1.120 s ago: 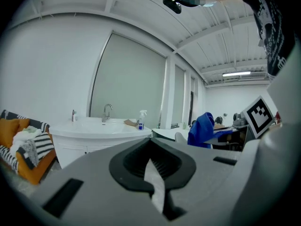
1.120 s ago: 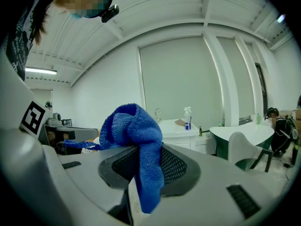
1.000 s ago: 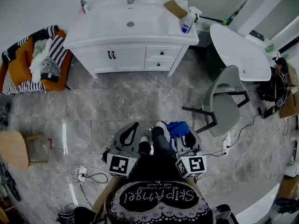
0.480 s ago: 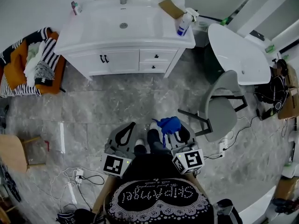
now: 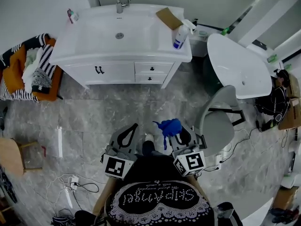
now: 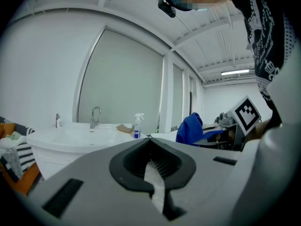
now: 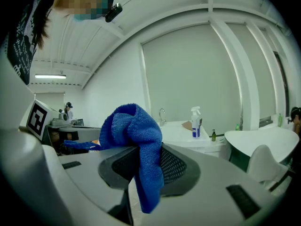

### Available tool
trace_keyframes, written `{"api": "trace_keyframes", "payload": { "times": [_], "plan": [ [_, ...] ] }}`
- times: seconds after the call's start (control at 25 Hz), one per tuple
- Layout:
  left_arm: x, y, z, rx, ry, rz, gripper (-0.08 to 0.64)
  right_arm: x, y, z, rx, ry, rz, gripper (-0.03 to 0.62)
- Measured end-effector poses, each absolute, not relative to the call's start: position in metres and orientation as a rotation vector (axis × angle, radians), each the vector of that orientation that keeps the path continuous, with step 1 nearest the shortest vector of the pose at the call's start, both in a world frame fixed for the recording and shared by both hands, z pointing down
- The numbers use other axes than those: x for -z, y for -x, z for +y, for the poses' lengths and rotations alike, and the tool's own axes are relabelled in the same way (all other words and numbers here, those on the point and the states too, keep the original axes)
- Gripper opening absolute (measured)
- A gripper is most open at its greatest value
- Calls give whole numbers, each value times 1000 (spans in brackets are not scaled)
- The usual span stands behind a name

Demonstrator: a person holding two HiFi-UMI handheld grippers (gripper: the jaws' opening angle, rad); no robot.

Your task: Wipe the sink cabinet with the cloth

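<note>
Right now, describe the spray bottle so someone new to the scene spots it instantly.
Find the white sink cabinet at the far wall and go to its countertop's right end. The spray bottle stands there beside a flat brown cardboard piece; unlike it, the bottle is upright, white with a blue label and trigger head.

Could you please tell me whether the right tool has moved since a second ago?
Yes. The right tool, shut on the blue cloth, has come forward, nearer the sink cabinet.
</note>
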State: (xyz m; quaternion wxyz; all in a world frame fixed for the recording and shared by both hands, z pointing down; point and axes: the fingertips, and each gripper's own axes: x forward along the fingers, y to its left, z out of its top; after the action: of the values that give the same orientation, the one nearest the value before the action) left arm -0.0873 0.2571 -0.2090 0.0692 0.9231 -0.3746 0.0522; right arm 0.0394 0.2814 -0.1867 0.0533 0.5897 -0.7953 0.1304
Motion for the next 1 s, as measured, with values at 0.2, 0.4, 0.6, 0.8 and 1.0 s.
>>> {"api": "trace_keyframes", "payload": {
  "times": [0.2, 0.4, 0.6, 0.8, 1.0],
  "plan": [
    [213, 66, 237, -149, -2780, -1154, 3, 184, -66, 266, -402, -1808, -2412, 117],
    [213, 56, 229, -144, -2749, -1206, 3, 179, -85, 261, -423, -1815, -2406, 117],
    [208, 60, 227, -155, -2719, -1233, 3, 173, -92, 260, -467, -1836, -2388, 117],
    [207, 74, 220, -164, -2701, -1273, 3, 171, -89, 258, -482, -1829, -2383, 117],
    [202, 85, 210, -194, -2699, -1267, 3, 164, -74, 250, -509, -1793, -2382, 117]
  ]
}}
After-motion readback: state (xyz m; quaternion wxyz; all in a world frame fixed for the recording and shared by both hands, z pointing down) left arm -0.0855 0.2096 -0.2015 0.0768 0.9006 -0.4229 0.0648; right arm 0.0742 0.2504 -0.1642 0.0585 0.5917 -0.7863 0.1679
